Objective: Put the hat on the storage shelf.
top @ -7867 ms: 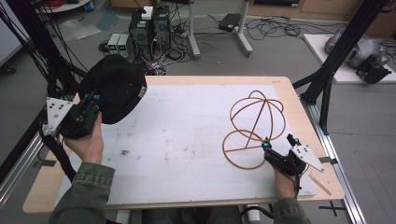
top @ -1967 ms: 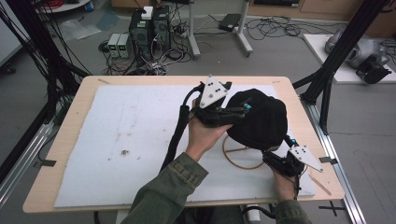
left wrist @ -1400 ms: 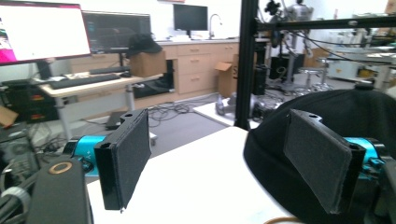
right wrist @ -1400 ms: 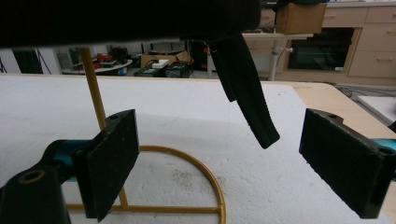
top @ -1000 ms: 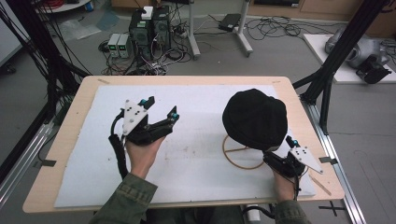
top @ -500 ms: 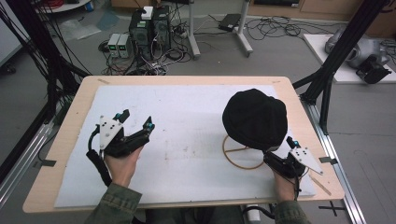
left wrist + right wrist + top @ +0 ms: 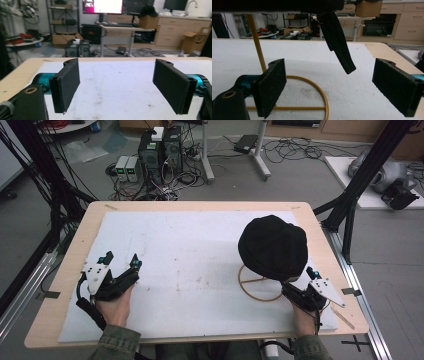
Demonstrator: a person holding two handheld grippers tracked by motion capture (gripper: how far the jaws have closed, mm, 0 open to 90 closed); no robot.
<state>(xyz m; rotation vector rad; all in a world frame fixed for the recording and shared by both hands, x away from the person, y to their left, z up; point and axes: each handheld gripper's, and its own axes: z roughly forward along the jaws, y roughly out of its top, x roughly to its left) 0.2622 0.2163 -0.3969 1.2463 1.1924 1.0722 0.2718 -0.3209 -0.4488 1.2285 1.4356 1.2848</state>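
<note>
- The left gripper (image 7: 121, 268) rests low over the white sheet (image 7: 200, 250) near the table's left edge, jaws spread wide with nothing between them.
- The right gripper (image 7: 295, 285) sits at the near right, jaws wide apart and empty, just beside the stand's base ring.
- The black cap (image 7: 273, 247) sits on top of the gold wire stand (image 7: 255, 285), its strap (image 7: 338, 42) hanging down in the right gripper view.
- The wooden table (image 7: 65, 270) carries the sheet.

cap (image 7: 273, 247): carried from left, now on wire stand (image 7: 260, 289) | left hand-held gripper (image 7: 121, 263): empty, back left
</note>
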